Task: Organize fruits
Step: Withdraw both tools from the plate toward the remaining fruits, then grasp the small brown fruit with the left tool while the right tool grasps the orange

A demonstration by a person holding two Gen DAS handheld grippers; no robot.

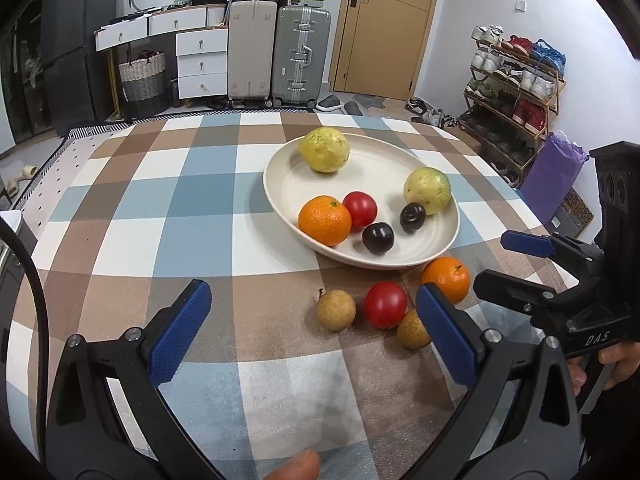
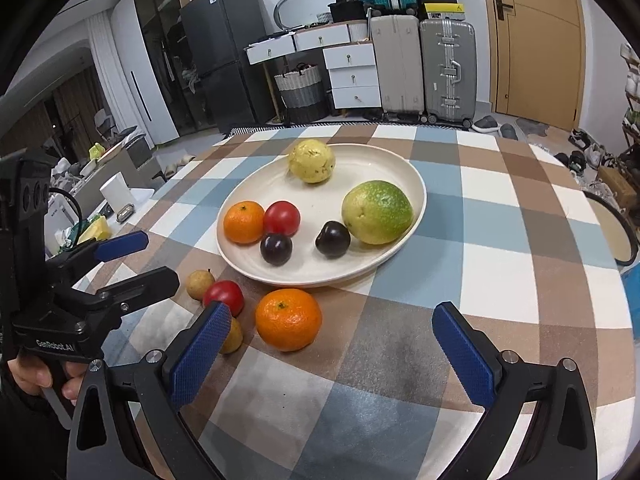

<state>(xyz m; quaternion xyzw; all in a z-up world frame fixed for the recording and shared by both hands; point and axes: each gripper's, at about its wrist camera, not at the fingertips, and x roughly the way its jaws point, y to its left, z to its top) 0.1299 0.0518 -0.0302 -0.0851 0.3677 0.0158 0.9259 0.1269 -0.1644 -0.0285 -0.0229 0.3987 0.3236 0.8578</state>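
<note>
Four fruits lie loose on the table [image 2: 500, 240], lower left of frame, below the plate [image 2: 416, 184]: orange [image 2: 289, 319], tomato [image 2: 224, 297], two small brown fruits | left gripper [image 1: 316, 332] and right gripper [image 2: 332, 354]: fingers spread, empty | likely poised for pickup into plate.

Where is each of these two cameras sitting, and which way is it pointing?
Left wrist: on the left gripper, looking down over the checked table; the right gripper and a hand show.
Right wrist: on the right gripper, same direction; the left gripper shows.
Shared: the plate of fruit, loose fruit, suitcases.
</note>
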